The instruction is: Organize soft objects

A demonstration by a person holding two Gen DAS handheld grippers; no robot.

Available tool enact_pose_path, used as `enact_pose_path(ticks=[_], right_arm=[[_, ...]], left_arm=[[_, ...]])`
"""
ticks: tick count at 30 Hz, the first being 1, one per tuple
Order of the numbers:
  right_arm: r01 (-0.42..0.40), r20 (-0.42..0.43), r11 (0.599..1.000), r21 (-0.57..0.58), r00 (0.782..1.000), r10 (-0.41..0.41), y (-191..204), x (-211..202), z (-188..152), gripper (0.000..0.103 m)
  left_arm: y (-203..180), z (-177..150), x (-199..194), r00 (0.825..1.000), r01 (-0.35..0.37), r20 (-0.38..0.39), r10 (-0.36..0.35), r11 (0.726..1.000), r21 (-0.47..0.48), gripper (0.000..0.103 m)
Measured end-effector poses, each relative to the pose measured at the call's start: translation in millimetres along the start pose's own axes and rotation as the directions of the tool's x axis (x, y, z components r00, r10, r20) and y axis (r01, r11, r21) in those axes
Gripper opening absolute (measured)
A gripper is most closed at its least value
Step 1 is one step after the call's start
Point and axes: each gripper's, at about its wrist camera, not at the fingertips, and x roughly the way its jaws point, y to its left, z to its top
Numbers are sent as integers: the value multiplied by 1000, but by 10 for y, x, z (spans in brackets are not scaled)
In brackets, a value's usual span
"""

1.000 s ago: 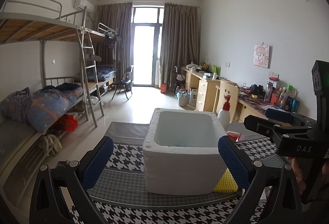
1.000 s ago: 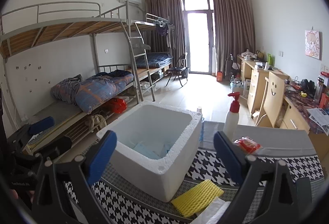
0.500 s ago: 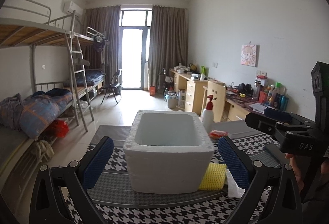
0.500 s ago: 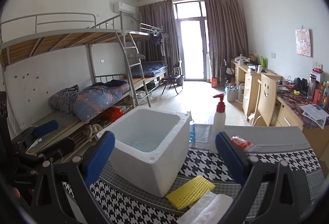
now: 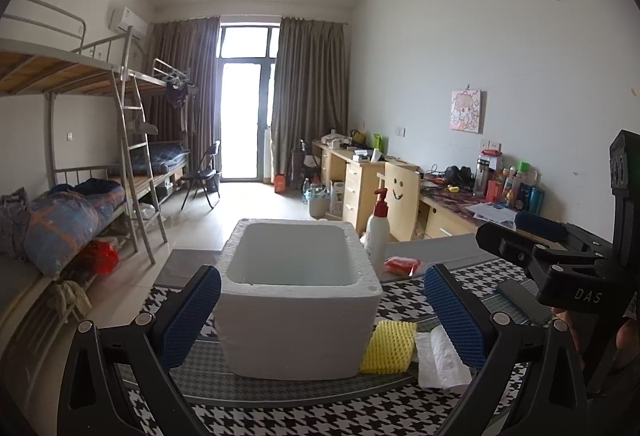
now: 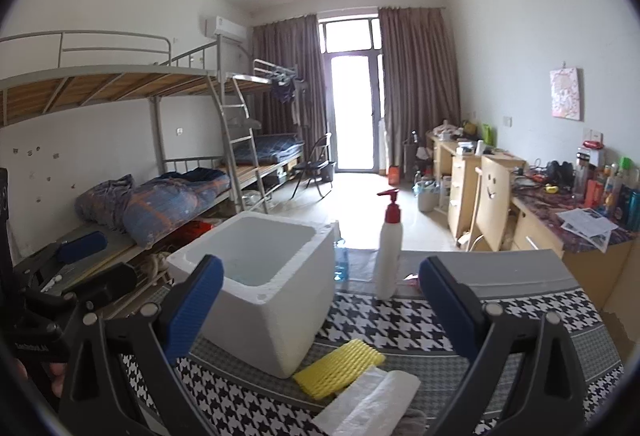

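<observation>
A white foam box [image 5: 300,300] stands open on the houndstooth table cloth [image 5: 320,420]; it also shows in the right wrist view [image 6: 264,284]. A yellow foam net sleeve [image 5: 387,347] and a white soft sheet [image 5: 440,360] lie just right of the box; the sleeve [image 6: 338,362] and sheet [image 6: 368,402] show low in the right wrist view. My left gripper [image 5: 320,316] is open and empty in front of the box. My right gripper [image 6: 320,310] is open and empty above the sleeve.
A white pump bottle with red top [image 5: 378,230] and a small red packet [image 5: 402,264] stand behind the box. A blue water bottle [image 6: 340,264] is beside the box. Bunk beds [image 5: 60,195] stand left, desks [image 5: 400,187] right.
Both grippers have pulled back and up from the box. The box looks smaller and the white sheet and yellow sleeve have come into fuller view. Both stay open.
</observation>
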Motion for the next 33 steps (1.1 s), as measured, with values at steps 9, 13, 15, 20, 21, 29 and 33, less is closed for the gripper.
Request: enact_pose_path(ticks=[9, 13, 15, 20, 21, 29, 33], right_arm=[[44, 25, 999, 1, 999, -44, -94, -128, -69, 100], [60, 31, 998, 3, 998, -60, -126, -164, -89, 100], [61, 32, 998, 8, 998, -61, -147, -179, -102, 100], [71, 36, 997, 23, 997, -72, -196, -220, -129, 100], [73, 36, 997, 26, 997, -74, -203, -227, -133, 100], [95, 35, 995, 30, 995, -96, -249, -273, -173, 100], [107, 28, 994, 34, 994, -108, -273, -274, -200, 100]], left_arm=[[-123, -28, 40, 1000, 16, 7, -16, 1000, 15, 102], [-129, -45, 32, 1000, 26, 5, -26, 1000, 8, 102], [-143, -52, 32, 1000, 28, 6, -28, 1000, 13, 102], [-181, -70, 40, 999, 45, 2, -45, 999, 19, 102], [-191, -76, 41, 999, 46, 1, -46, 999, 22, 102], [-270, -119, 73, 997, 82, -6, -82, 996, 37, 102], [-292, -142, 111, 996, 91, -18, -90, 995, 34, 102]])
